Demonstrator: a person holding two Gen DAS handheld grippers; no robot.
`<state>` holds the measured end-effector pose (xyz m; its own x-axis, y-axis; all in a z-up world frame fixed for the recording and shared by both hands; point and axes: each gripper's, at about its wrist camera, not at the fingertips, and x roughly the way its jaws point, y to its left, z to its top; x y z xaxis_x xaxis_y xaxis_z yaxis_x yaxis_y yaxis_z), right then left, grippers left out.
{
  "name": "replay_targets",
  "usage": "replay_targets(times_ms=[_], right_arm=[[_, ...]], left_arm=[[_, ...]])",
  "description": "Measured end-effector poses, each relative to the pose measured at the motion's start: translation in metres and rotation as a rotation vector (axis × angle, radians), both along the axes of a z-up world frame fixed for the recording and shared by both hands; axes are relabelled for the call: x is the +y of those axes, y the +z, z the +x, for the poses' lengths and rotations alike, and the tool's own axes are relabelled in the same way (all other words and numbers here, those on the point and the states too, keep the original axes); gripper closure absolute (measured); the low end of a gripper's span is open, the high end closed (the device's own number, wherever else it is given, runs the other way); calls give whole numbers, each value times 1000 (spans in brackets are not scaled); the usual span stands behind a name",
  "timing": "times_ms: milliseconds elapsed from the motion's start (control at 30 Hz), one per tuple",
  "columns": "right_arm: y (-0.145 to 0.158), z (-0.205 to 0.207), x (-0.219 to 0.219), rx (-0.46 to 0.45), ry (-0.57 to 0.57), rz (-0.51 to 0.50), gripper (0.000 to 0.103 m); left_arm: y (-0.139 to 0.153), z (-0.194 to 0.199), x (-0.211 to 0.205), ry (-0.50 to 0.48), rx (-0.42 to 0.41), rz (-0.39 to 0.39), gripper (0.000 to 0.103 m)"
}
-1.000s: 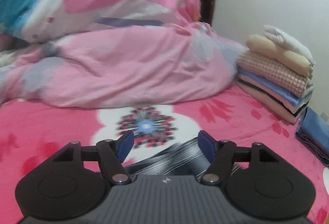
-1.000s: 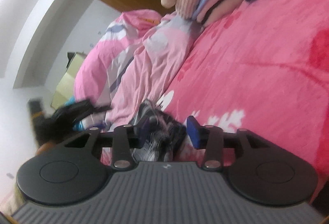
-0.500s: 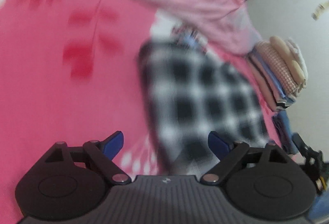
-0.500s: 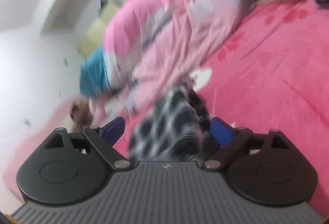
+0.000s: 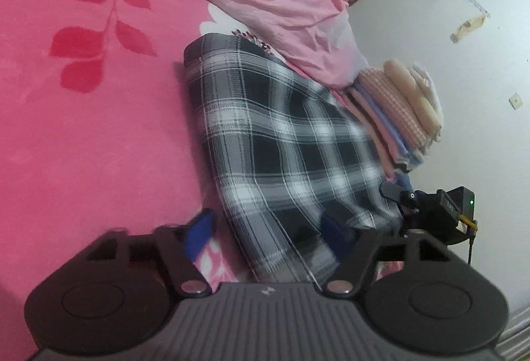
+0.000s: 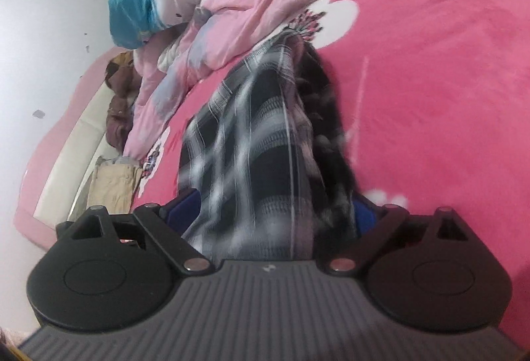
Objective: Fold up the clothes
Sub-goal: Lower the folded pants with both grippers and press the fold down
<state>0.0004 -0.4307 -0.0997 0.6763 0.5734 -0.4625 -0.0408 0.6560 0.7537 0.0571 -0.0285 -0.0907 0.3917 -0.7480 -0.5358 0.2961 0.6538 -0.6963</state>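
Plaid garment (image 5: 285,142): since earlier, dropped flat onto bed (image 5: 99,129); left gripper (image 5: 268,235) jaws closing, half-open around hem; right gripper (image 6: 268,215) jaws wide, cloth between, ungripped.

Both tongs look alike: left tongs (image 5: 266,233) and right tongs (image 6: 266,212) have black linkage arms, silver pivot screws, blue pads, round black discs either side, and a ribbed grey body.
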Motion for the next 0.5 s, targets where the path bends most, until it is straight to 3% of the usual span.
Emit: replay_targets(times_ms=[67,167,333,500], right_arm=[[-3,3,-1,4,-5,-1,45],[-8,2,-2,13,-17,34,64],[-9,-5,0,6,-43,84,72],[-4,-13,18,16,-55,128,73]], left_arm=[[-3,2,-1,0,10,-1,70],[-3,1,-1,-14,-1,0,81],[0,-2,6,-10,-9,-34,91],[11,-7,21,-23,-28,-26,93]])
